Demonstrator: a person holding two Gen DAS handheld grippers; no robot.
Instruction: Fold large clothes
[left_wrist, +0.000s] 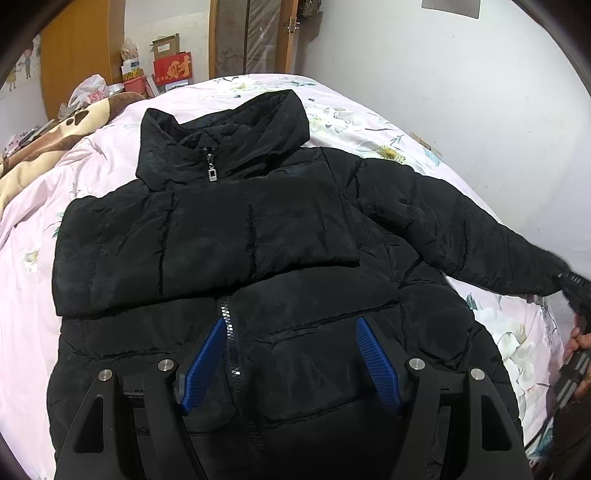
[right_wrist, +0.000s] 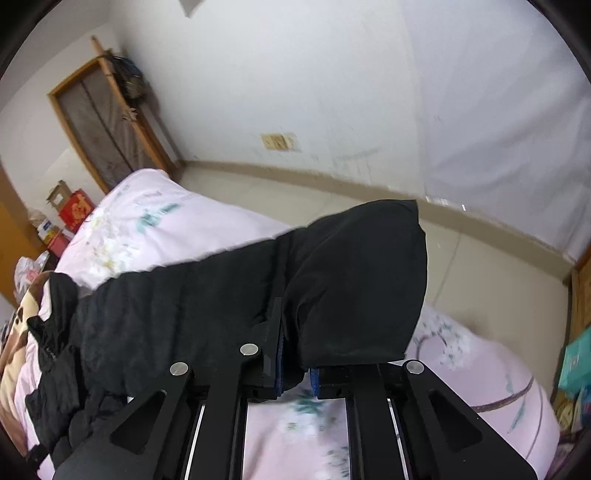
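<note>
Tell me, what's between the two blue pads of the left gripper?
The black jacket, with its zipper running beside one pad, under the open left gripper, seen in the left wrist view.

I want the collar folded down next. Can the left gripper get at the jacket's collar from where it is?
Probably yes. The left gripper is open and empty above the jacket front, and nothing lies between it and the collar; the right gripper is off at the sleeve.

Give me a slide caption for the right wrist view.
Right tool shut on the black jacket's sleeve cuff, lifted above the pink floral bedspread.
</note>
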